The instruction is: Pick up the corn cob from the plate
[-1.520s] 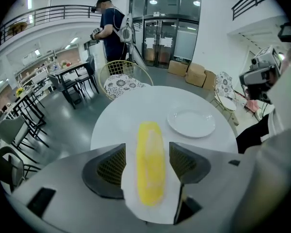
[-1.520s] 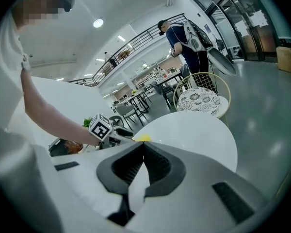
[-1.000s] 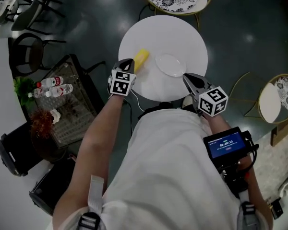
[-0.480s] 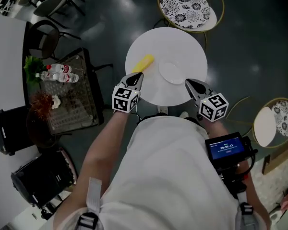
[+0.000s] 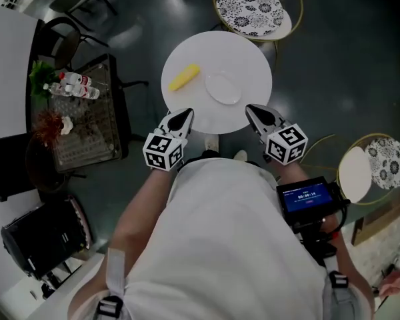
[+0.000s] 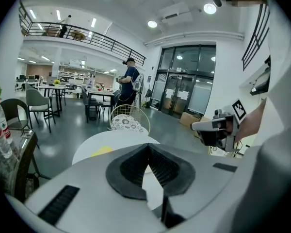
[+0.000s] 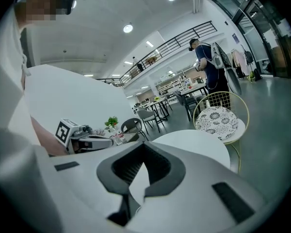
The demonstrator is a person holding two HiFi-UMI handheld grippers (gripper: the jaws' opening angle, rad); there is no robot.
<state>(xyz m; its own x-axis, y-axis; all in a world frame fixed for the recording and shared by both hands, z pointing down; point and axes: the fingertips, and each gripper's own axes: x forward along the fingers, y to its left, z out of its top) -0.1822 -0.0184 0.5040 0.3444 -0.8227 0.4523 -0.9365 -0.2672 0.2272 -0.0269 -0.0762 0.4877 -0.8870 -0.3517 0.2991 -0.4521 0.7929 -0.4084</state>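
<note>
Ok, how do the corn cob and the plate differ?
The corn cob is yellow and stands out; the plate is white and nearly blends into the table. The corn cob is long and narrow, lying at a slant; the plate is round and flat. The corn cob lies beside the plate, not on it. Both rest on the table.

Open office lobby: café tables, glass doors (mezzanine above).

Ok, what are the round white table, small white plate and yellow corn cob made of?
Round white table: smooth matt top, likely painted wood or laminate; no grain shows.
Small white plate: glazed ceramic or plastic, smooth with faint shading at its rim; cannot tell which.
Yellow corn cob: uniform bright yellow, possibly a plastic replica; kernels too small to see.
</note>
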